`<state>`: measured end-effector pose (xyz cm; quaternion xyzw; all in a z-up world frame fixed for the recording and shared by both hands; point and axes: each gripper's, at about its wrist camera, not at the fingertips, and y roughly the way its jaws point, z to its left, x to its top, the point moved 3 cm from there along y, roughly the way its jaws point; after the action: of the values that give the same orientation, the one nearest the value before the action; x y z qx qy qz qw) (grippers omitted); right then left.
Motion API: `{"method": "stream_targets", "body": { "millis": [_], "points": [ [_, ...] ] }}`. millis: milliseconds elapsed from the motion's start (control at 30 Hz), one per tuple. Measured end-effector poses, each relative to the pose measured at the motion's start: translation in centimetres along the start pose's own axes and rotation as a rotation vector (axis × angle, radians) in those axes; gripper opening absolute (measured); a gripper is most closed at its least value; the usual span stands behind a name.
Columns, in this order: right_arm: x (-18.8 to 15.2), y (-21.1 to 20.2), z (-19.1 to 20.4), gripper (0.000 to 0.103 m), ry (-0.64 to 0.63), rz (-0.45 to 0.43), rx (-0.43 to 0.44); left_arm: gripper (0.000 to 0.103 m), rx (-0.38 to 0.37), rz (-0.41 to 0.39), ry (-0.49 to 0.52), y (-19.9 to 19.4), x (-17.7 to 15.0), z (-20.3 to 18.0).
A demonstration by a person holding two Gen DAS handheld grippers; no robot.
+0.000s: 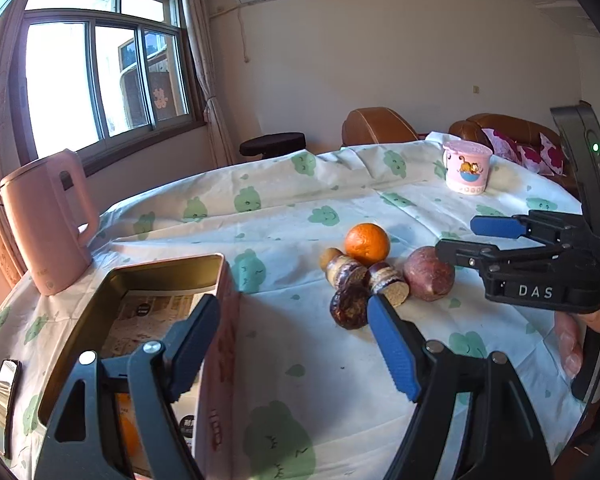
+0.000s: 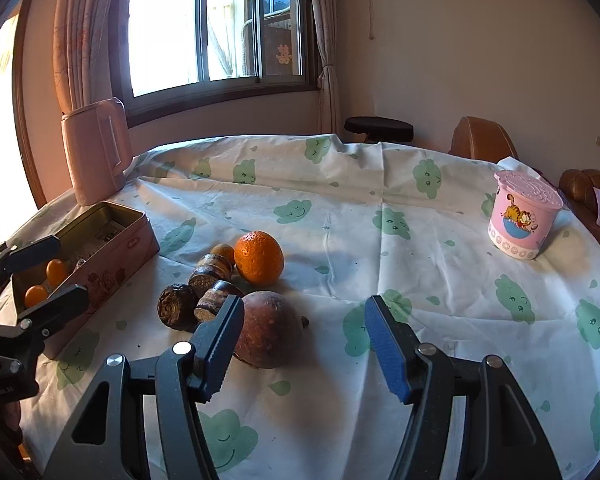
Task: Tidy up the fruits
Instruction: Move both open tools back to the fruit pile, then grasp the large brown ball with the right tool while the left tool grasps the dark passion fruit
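Fruit lies in a small cluster near the middle of the table point(image 1: 340, 184), on a white cloth printed with green clouds.

Left wrist view: the orange point(image 1: 367, 243) sits at the back of the cluster, with a small yellowish fruit point(image 1: 329, 257) just beside it on the left. Three dark brown cut pieces point(image 1: 356, 284) lie in front, touching one another, and a reddish-purple fruit point(image 1: 428, 278) rests at their right. The left gripper point(image 1: 296, 336) has its jaws apart with nothing between them; one finger hangs over the open tin point(image 1: 168, 276), the other reaches toward the dark pieces. A pink kettle point(image 1: 46, 220) stands behind the tin, and a pink cup point(image 1: 466, 166) stands well apart at the far right. The right gripper point(image 1: 464, 242) comes in from the right edge, jaws parted and empty, near the reddish fruit.

Right wrist view: the right gripper point(image 2: 300, 344) is open with bare cloth between its fingers; the reddish fruit point(image 2: 270, 330) lies just by its left finger, whether touching I cannot tell. The orange point(image 2: 259, 257) and dark pieces point(image 2: 198, 292) lie beyond. The tin point(image 2: 112, 264) at left holds two small orange fruits point(image 2: 46, 282), and the left gripper point(image 2: 50, 268) hovers open over it. The cup point(image 2: 522, 214) stands far right.
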<state>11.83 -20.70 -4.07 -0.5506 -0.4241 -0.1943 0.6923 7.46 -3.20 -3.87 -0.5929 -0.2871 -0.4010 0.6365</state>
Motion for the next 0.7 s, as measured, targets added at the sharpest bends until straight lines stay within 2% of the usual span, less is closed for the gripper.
{"method": "stream_targets", "body": {
  "millis": [133,333,433,500,667,700],
  "points": [
    [0.2,0.8,0.7,0.064,-0.013,0.023,0.049,0.079,-0.006,0.038,0.032,1.7,0.4,-1.3],
    [-0.1,2.6,1.8,0.064,-0.061,0.111,0.090,0.079,-0.007,0.075,0.057,2.8,0.5,-1.7],
    [-0.2,3.6,1.8,0.052,-0.058,0.156,0.105,0.079,-0.020,0.083,0.058,3.0,0.5,-1.8],
    [-0.3,4.0,1.8,0.051,-0.056,0.172,0.106,0.079,-0.032,0.095,0.055,3.2,0.4,-1.8],
    [-0.3,3.9,1.8,0.050,-0.051,0.167,0.100,0.077,-0.098,0.149,0.021,4.3,0.3,-1.5],
    [-0.3,3.6,1.7,0.050,-0.054,0.155,0.080,0.071,-0.112,0.156,0.012,4.5,0.3,-1.4]
  ]
}}
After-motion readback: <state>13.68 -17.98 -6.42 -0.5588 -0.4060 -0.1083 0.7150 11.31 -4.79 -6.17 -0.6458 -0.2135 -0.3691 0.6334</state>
